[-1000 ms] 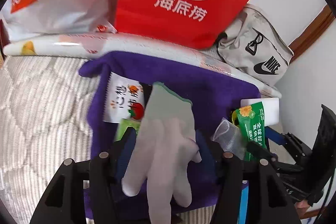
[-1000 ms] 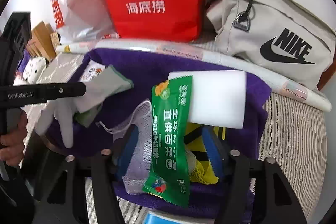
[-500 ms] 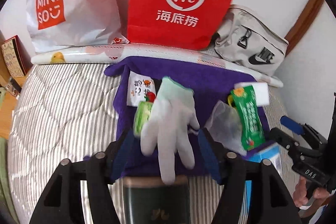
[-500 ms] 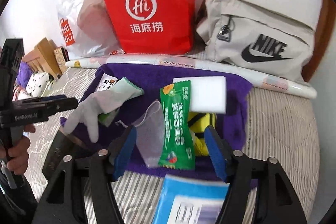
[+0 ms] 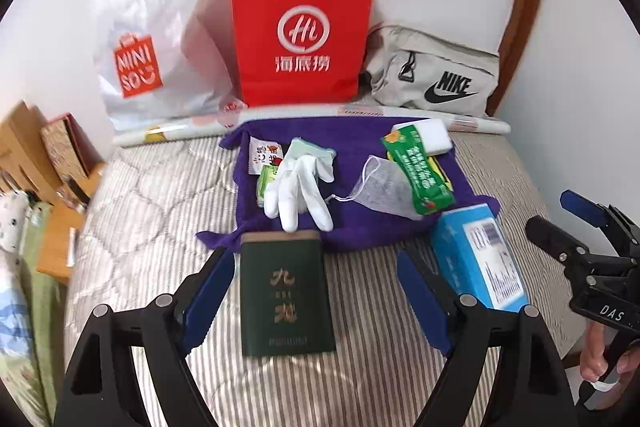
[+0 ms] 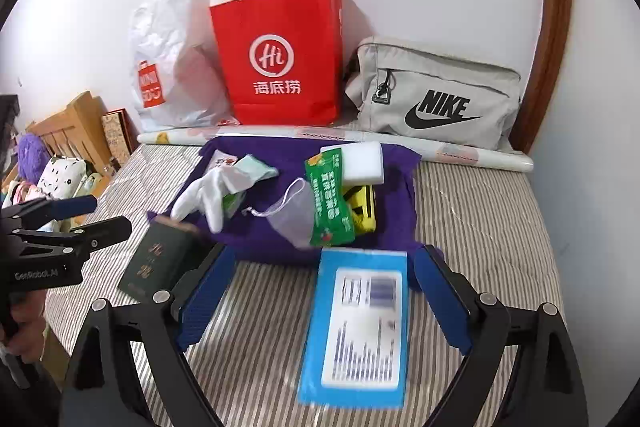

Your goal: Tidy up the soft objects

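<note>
While both of my tools hang above the striped bed (image 5: 140, 211) with nothing between their fingers, the soft things lie gathered on the purple towel (image 5: 352, 143) near the bags at the wall. My left tool (image 5: 312, 291) is spread wide, and the dark green tin (image 5: 286, 291) lies flat on the bed between its fingers without being gripped. My right tool (image 6: 320, 291) is just as wide, and the blue box (image 6: 360, 327) lies between its fingers, also loose.

On the towel, the white glove (image 5: 300, 183) lies with its fingertips toward the tin, partly over a small green packet (image 5: 267, 179). The mesh pouch (image 5: 384, 187) sits to its right, touching the long green sachet (image 5: 416, 171), which leans across the white sponge (image 5: 430, 135) and a yellow item (image 6: 360, 207).

I judge this fits two stages: either the soft pieces are already collected on the towel and my tools are clear of them, or they lie there waiting to be sorted into the red bag (image 5: 302, 35) or grey pouch (image 5: 436, 75) behind. The pictures do not settle which. Any further pick among them would call for a low, gentle pinch on a single layer, since these pieces overlap and would drag each other.
</note>
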A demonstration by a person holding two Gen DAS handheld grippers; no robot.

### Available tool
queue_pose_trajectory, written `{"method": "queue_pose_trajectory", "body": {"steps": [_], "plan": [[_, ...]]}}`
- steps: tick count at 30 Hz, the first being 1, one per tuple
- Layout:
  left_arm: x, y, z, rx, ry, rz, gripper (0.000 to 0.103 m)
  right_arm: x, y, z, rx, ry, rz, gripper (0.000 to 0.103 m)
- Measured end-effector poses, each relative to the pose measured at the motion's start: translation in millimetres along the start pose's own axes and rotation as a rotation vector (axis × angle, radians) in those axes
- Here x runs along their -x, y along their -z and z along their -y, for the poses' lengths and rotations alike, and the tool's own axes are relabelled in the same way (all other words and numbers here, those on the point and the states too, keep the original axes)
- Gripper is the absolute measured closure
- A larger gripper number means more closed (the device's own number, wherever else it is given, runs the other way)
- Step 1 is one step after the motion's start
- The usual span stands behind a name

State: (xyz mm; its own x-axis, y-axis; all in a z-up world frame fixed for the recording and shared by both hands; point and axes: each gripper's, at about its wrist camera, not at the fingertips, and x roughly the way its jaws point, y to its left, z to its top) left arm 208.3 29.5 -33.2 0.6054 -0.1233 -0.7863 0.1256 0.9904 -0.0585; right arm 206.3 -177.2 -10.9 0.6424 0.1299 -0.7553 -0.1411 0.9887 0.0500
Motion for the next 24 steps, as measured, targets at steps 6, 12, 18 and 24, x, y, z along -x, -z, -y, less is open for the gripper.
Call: {"method": "queue_pose_trajectory", "body": {"steps": [6, 12, 18, 24], "plan": [[49, 31, 20, -0.031, -0.065, 0.078, 0.02, 39, 32, -13, -0.012, 0.012, -0.007, 0.008], [84, 64, 33, -0.014, -0.063, 0.126, 0.02, 73, 64, -13, -0.037, 0.029, 0.017, 0.003], [102, 90, 34, 0.041, -0.045, 0.131, 0.02, 102, 89, -15, -0.035, 0.031, 0.047, 0.003], [121, 104, 38, 0.038, -0.044, 0.157, 0.02, 122, 103, -21, -0.023, 0.068, 0.067, 0.003]]}}
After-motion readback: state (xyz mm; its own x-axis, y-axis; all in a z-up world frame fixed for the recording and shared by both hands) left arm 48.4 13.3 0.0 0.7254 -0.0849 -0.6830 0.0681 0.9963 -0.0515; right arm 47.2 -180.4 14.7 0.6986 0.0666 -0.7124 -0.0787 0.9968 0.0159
